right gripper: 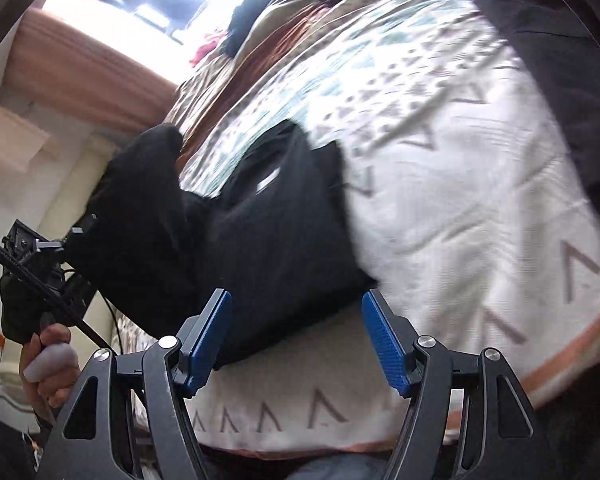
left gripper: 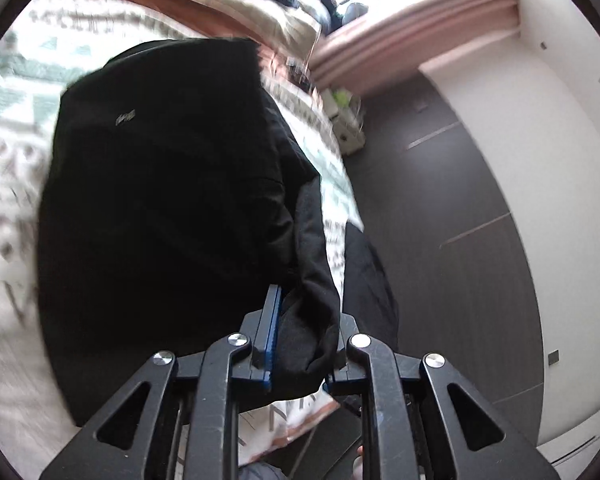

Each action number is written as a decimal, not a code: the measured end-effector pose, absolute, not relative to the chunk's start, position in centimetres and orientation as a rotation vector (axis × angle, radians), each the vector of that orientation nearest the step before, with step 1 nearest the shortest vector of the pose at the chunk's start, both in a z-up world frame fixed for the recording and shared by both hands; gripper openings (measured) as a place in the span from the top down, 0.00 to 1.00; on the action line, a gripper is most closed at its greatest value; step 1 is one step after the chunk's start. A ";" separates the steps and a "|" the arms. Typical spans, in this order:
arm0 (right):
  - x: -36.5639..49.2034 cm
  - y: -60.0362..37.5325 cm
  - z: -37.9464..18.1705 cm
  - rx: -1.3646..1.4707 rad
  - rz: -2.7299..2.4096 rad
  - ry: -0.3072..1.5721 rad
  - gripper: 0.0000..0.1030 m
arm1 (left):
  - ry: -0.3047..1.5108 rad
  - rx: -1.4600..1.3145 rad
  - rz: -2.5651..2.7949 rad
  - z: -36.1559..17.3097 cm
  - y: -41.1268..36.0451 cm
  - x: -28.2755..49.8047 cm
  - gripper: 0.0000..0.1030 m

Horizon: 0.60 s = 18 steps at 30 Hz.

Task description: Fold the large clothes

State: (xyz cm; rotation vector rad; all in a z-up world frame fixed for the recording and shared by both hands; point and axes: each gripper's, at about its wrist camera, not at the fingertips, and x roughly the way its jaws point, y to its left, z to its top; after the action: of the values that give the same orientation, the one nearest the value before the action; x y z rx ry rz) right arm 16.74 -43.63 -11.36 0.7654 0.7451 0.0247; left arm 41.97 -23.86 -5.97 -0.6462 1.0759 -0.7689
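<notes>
A large black garment (left gripper: pixel 160 200) lies folded on a bed with a white patterned bedspread (left gripper: pixel 4 168). My left gripper (left gripper: pixel 300 336) is shut on a bunched edge of the garment, which hangs between its blue pads (left gripper: pixel 270 332). In the right wrist view the same black garment (right gripper: pixel 260 224) lies on the bedspread (right gripper: pixel 460 200). My right gripper (right gripper: pixel 296 336) is open, its blue pads (right gripper: pixel 384 344) wide apart just in front of the garment's near edge, holding nothing. The left hand-held gripper (right gripper: pixel 40 264) shows at the left, lifting the cloth.
A brown-orange headboard or frame (left gripper: pixel 400 28) and a bright window are at the far end. Dark wooden floor (left gripper: pixel 460 220) and a white wall are to the right of the bed. More dark clothes (right gripper: pixel 560 60) lie on the bed's far right.
</notes>
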 end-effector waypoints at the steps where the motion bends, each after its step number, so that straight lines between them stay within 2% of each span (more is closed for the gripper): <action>1: 16.5 -44.1 -11.4 0.770 0.019 0.743 0.36 | 1.114 -0.639 -0.770 -6.6 -24.7 42.1 0.78; 3: 15.6 -44.0 -11.3 0.774 0.019 0.737 0.36 | 1.182 -0.633 -0.792 -7.7 -26.1 42.0 0.60; 4: 15.0 -43.2 -11.3 0.776 0.021 0.734 0.36 | 1.204 -0.650 -0.829 -8.2 -26.4 41.8 0.56; 6: 15.2 -42.8 -11.3 0.780 0.041 0.730 0.36 | 1.214 -0.670 -0.856 -8.6 -26.2 41.4 0.34; 8: 14.7 -42.8 -11.4 0.785 0.064 0.731 0.35 | 1.197 -0.647 -0.814 -8.7 -25.0 40.8 0.24; 18: 20.0 -39.1 -13.0 0.751 0.160 0.773 0.35 | 1.141 -0.682 -0.611 -9.7 -16.1 39.9 0.24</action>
State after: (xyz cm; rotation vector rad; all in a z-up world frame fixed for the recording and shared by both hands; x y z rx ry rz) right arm 20.03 -39.14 -12.98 0.7515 0.7730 0.1600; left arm 39.91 -16.13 -9.74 -0.6816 1.1408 -0.6114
